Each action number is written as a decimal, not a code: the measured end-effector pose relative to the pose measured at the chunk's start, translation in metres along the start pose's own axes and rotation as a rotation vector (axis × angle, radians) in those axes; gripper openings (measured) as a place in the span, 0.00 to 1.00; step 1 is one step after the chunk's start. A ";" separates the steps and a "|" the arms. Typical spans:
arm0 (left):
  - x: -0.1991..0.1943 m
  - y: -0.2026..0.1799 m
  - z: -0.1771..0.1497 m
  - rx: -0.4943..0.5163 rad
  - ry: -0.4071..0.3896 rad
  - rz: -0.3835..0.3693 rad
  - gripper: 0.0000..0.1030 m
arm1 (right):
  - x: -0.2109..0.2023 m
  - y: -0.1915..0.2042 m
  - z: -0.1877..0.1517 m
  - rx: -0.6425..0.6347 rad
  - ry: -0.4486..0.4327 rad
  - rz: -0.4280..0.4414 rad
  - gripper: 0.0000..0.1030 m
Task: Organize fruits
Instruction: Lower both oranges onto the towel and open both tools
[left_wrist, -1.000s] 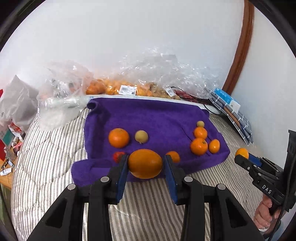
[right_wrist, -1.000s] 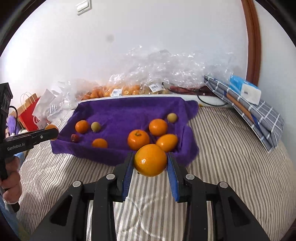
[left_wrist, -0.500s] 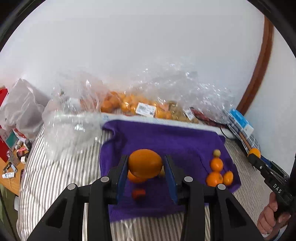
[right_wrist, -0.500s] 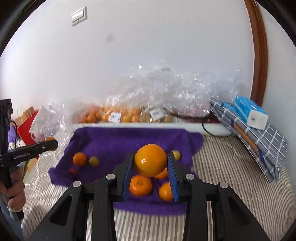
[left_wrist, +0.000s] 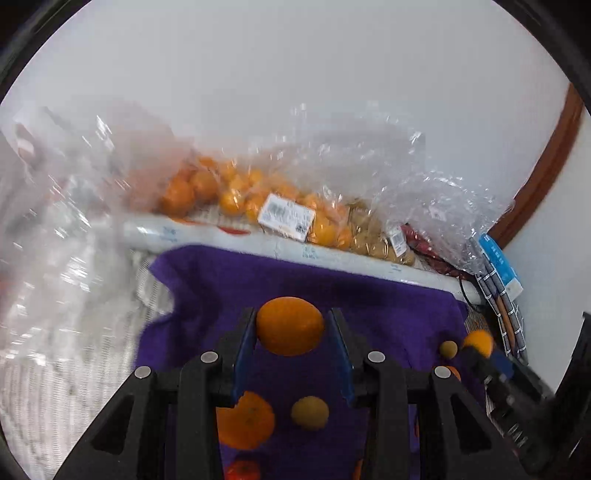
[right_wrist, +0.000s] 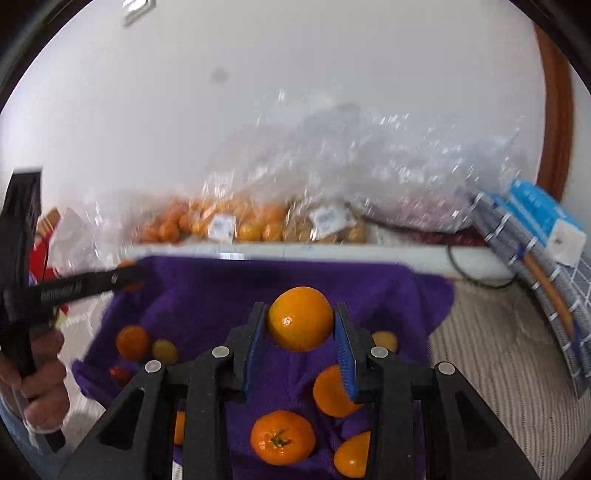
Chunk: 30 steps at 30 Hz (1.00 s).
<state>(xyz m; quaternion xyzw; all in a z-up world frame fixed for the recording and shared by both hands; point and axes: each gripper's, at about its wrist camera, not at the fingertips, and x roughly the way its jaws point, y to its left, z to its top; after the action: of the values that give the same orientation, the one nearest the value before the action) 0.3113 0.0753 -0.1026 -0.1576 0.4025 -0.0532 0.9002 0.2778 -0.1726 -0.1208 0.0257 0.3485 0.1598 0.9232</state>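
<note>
While each claw grips 1 orange — both above the purple towel (left_wrist: 388, 306).

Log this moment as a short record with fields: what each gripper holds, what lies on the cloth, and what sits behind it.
left gripper: shut on an orange, held above the purple towel
right gripper: shut on a second orange, also above the towel
on the towel: loose oranges such as a stemmed one, plus a small yellow-green fruit
behind the towel: clear plastic bags of fruit with price labels, against the wall
surface: striped bedding
</note>
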 end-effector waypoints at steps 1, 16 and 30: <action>0.006 -0.001 -0.002 0.003 0.012 0.007 0.36 | 0.006 0.001 -0.003 -0.013 0.014 -0.006 0.34; 0.037 0.002 -0.018 0.052 0.106 0.083 0.36 | 0.040 0.007 -0.020 -0.039 0.095 -0.008 0.34; 0.040 0.006 -0.018 0.038 0.124 0.101 0.36 | 0.041 0.013 -0.022 -0.081 0.071 -0.036 0.35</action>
<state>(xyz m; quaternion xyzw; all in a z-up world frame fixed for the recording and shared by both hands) 0.3245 0.0673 -0.1443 -0.1162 0.4638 -0.0251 0.8780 0.2889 -0.1485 -0.1612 -0.0238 0.3748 0.1579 0.9132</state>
